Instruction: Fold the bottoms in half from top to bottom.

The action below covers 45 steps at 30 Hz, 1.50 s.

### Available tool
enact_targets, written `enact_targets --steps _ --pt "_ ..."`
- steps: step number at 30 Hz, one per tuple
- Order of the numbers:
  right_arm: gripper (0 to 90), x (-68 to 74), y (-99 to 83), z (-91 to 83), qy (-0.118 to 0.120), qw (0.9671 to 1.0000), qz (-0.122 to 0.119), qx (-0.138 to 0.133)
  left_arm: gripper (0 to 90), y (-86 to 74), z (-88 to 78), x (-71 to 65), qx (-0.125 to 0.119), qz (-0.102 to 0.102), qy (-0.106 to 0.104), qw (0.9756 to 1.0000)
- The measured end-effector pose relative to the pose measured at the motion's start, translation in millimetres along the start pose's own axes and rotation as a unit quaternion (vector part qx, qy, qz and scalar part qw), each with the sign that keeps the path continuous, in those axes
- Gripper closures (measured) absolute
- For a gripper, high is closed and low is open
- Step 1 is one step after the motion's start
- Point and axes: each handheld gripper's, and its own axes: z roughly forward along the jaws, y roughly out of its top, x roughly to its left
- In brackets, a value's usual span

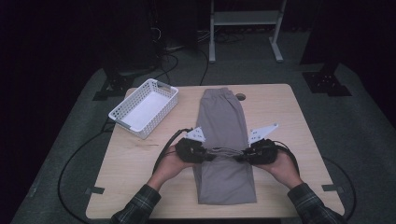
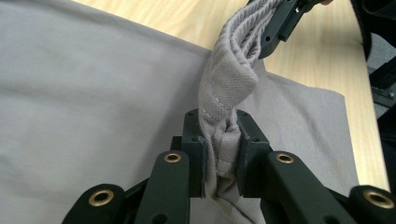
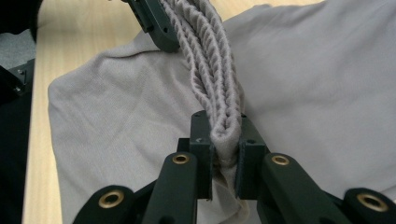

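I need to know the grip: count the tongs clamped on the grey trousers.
2: the left tongs pinch the ribbed waistband of the grey trousers at its left end, the right tongs at its right end.

A light wooden table (image 1: 140, 186) carries grey trousers (image 1: 224, 116) and a white basket (image 1: 144, 108)

The trousers (image 1: 223, 140) are plain taupe-grey with a ribbed waistband. The basket (image 1: 144, 107) is white, the counter (image 1: 289, 116) pale wood. Sleeves (image 1: 140, 205) are dark plaid.

Trousers (image 1: 223, 140) on table (image 1: 289, 121) centre; basket (image 1: 144, 107) left of them, at far corner.
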Motion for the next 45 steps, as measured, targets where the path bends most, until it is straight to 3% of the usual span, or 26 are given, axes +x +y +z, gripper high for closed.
enact_targets --steps 5,11,15,22,28,30,33,39,43,45 --pt "80.3 -15.1 9.1 1.6 -0.006 1.0 0.006 -0.004 76.3 3.9 1.0 16.7 -0.007 -0.007 0.007 0.9999" --pt "80.0 -32.0 14.6 11.3 -0.01 0.9998 0.017 -0.002 76.1 -0.5 7.3 34.7 -0.015 -0.031 0.022 0.9992" --pt "79.4 -40.7 17.3 21.7 -0.012 0.9996 0.026 0.007 74.8 -7.2 14.6 46.9 -0.012 -0.055 0.029 0.998" --pt "77.9 -57.9 10.8 36.3 -0.009 0.9984 0.053 0.018 67.8 -14.5 26.8 58.9 -0.001 -0.073 0.049 0.9962" --pt "68.4 -66.6 6.5 44.9 -0.031 0.9974 0.064 0.012 62.8 -17.3 33.0 61.8 0.023 -0.064 0.083 0.9942" --pt "62.9 -69.4 5.2 46.0 -0.049 0.9966 0.066 0.008 58.0 -17.9 34.5 61.9 0.024 -0.064 0.099 0.9928" --pt "62.8 -74.0 1.8 45.2 -0.067 0.9948 0.076 0.008 53.8 -18.8 34.2 61.8 0.031 -0.056 0.128 0.9896" --pt "59.8 -80.0 -4.2 46.1 -0.098 0.9911 0.087 0.023 43.2 -20.0 30.2 63.1 0.016 -0.047 0.171 0.9841" --pt "54.9 -81.6 -7.1 44.6 -0.112 0.9892 0.09 0.026 38.4 -18.9 24.3 62.2 0.007 -0.045 0.18 0.9826" --pt "50.8 -80.8 -6.2 39.3 -0.106 0.99 0.093 0.013 37.2 -18.4 19.0 61.2 -0.002 -0.045 0.171 0.9842"
